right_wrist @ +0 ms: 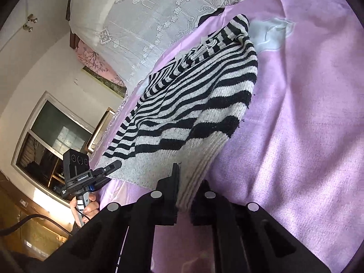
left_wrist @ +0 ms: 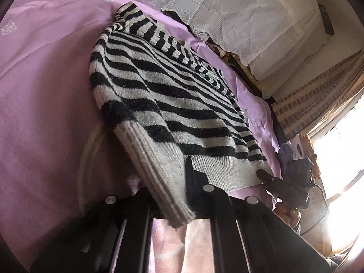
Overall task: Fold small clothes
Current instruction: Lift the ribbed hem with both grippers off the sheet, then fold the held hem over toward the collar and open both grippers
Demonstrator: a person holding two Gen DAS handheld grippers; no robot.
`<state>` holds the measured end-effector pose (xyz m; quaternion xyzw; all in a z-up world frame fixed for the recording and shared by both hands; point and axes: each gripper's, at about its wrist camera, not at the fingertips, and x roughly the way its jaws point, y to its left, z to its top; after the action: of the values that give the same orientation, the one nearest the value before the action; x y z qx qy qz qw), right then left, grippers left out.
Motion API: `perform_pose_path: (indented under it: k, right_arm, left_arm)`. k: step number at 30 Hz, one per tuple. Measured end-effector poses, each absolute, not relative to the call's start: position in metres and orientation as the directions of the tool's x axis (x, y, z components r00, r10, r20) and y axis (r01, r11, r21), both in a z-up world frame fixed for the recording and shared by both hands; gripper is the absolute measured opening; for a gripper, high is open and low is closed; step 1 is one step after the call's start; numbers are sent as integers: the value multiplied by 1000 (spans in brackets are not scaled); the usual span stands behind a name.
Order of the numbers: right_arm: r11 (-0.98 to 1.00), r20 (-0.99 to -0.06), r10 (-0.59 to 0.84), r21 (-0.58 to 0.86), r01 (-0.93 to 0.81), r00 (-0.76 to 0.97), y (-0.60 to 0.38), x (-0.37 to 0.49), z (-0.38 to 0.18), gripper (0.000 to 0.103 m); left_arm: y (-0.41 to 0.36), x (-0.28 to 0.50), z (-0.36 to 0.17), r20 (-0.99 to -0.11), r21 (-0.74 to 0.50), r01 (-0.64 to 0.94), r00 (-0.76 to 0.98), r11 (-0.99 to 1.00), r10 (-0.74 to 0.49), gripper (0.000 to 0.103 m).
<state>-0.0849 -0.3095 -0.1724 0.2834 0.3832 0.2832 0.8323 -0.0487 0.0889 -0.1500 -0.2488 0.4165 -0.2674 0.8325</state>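
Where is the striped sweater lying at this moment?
The striped sweater lies spread on the pink bedsheet in the middle of both wrist views, below the white lace cover; the left gripper and right gripper pinch its plain ribbed hem.

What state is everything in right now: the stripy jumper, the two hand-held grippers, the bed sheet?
Striped sweater: lying on the bed, sleeves folded in, ribbed hem pinched at both corners.
Left hand-held gripper: shut on the hem's one corner.
Right hand-held gripper: shut on the hem's other corner.
Pink sheet: spread under the sweater, lightly creased.
Lace cover: draped over the bedding behind.
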Motion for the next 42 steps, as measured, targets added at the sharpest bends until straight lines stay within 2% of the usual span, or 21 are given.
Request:
perform_pose_path:
  k: [4, 6, 7, 8, 12, 15, 16, 20, 33, 42]
  right_arm:
    - [672, -455, 691, 691, -267, 562, -312, -89, -170, 7]
    - [669, -462, 694, 697, -257, 553, -313, -87, -173, 7]
    - [660, -461, 701, 709, -249, 544, -315, -86, -175, 7]
    - [650, -459, 708, 721, -242, 537, -316, -84, -177, 7]
    - [627, -454, 723, 748, -218, 520, -318, -83, -181, 7]
    - [633, -458, 718, 742, -219, 524, -317, -83, -180, 7]
    - [635, -457, 716, 741, -220, 527, -317, -84, -180, 7]
    - [663, -453, 693, 706, -248, 561, -315, -88, -169, 7]
    - [735, -401, 632, 581, -349, 663, -309, -56, -74, 7]
    - [733, -351, 611, 589, -340, 710, -313, -6, -47, 6]
  left_arm:
    - [91, -50, -141, -561, -630, 254, 505, 734, -656, 6]
    - [93, -48, -142, -594, -614, 233, 493, 754, -636, 11]
    - [97, -48, -144, -610, -605, 209, 499, 768, -616, 21]
    - [101, -49, -146, -618, -600, 187, 510, 778, -599, 24]
    - [118, -47, -145, -571, -665, 152, 529, 732, -628, 24]
    - [108, -39, -146, -607, -618, 173, 515, 767, -605, 17]
    - [105, -36, -147, -612, -618, 175, 504, 766, -609, 6]
    - [104, -39, -141, -598, -612, 184, 527, 769, -603, 5]
    - [74, -8, -27, -542, -447, 323, 644, 834, -540, 5]
    - [68, 33, -6, -495, -432, 317, 699, 844, -516, 5]
